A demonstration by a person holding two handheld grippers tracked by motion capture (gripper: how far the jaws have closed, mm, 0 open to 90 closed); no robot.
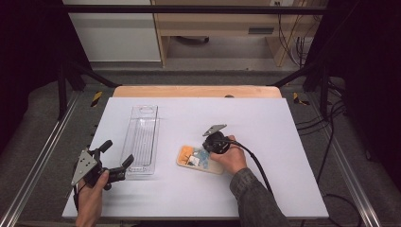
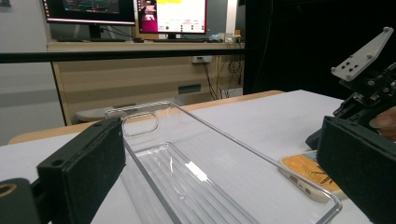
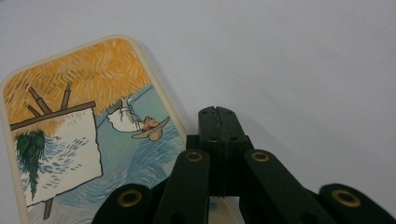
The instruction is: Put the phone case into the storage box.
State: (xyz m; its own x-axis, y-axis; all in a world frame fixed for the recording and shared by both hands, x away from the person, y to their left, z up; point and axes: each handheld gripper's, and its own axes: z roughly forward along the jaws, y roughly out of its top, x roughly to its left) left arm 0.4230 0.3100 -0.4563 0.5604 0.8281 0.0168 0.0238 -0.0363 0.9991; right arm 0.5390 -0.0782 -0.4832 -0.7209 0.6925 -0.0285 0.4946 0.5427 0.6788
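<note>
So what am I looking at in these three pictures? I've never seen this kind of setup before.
A person sits at a white table and holds a hand-held two-jaw gripper in each hand. The high view looks down from above the person. The other two views come from cameras riding on the grippers, looking along their black jaws. On the table lie a clear plastic tray and a flat card with a painted picture. The left gripper has its jaws wide open at the near end of the tray; in its own view the tray sits between them, unheld. The right gripper has its jaws shut together, tips at the card's edge. Whether they pinch it I cannot tell.
</note>
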